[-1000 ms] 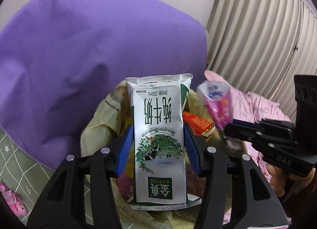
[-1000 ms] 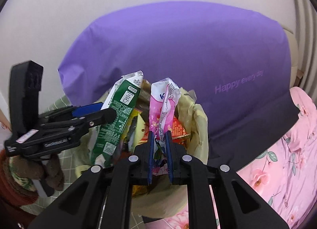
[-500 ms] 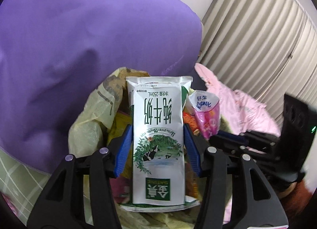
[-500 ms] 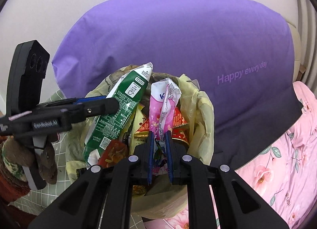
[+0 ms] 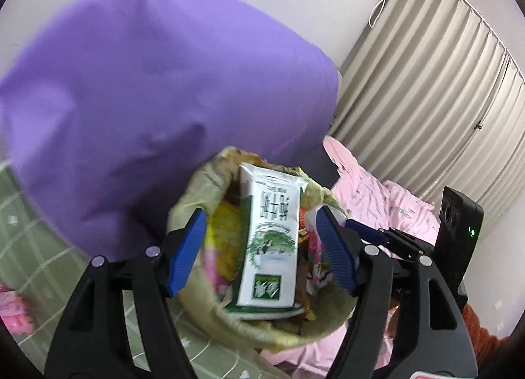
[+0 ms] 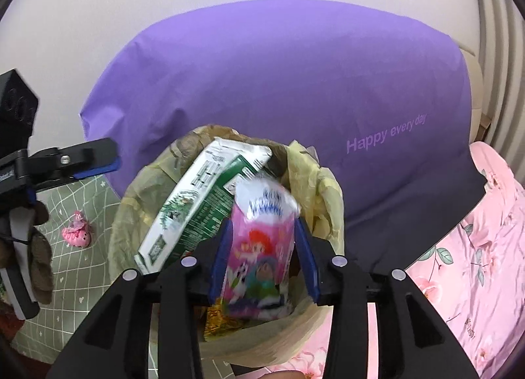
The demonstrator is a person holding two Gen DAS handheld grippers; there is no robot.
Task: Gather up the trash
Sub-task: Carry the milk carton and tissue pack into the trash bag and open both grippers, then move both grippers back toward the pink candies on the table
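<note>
Green milk carton (image 5: 269, 241) sits loose between my left gripper's (image 5: 262, 247) just-spread fingers; right gripper's (image 6: 262, 257) just-opened fingers flank the pink wrapper (image 6: 259, 261); either may tip off the overfull bin (image 6: 328, 195).

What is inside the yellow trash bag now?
Inside the yellow trash bag: a green-and-white milk carton, a pink snack wrapper and colourful wrappers. Anything underneath is covered.

The milk carton (image 5: 269, 247) looks like smooth coated paper, faintly glossy. The pink snack wrapper (image 6: 259, 254) is shiny plastic film. The bin liner (image 6: 325, 195) is thin, crinkled, matt yellowish plastic. The purple pillow (image 6: 279, 83) at frame centre is smooth matt cloth; the pink bedding (image 6: 475, 247) is soft printed fabric.
</note>
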